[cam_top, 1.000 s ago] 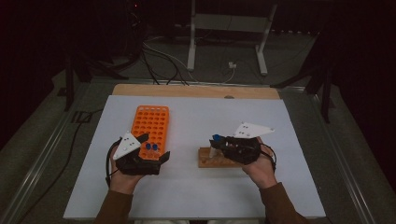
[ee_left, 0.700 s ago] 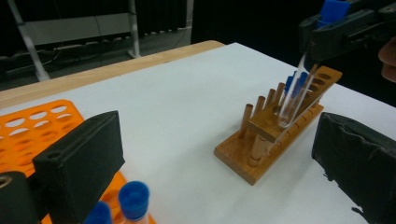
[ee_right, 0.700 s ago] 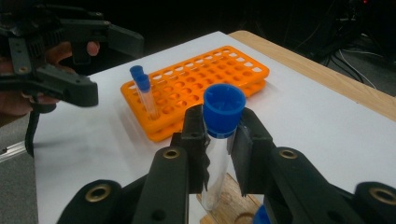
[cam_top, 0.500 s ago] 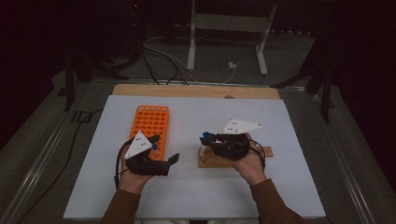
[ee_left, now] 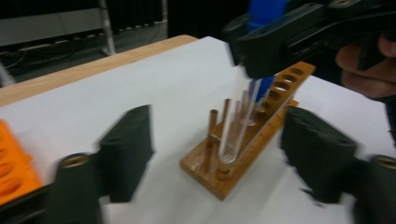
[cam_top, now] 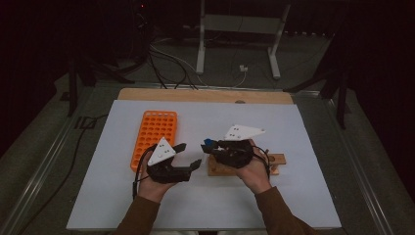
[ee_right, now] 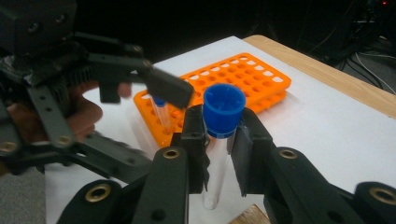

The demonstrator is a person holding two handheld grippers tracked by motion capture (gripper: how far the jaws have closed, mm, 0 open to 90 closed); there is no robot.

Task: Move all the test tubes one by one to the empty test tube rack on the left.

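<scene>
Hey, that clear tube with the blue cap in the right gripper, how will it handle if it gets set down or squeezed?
The tube is round and smooth, so laid flat on the table it would probably roll. It looks thin-walled and empty, so likely light and possibly fragile under a hard squeeze. The right gripper clamps it just below the cap; the slick wall might slip.

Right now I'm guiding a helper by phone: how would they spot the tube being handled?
On the white table, find the wooden rack right of the orange rack. Above its near end the right gripper grips a clear tube. Its blue cap and being held, not racked, mark it.
</scene>
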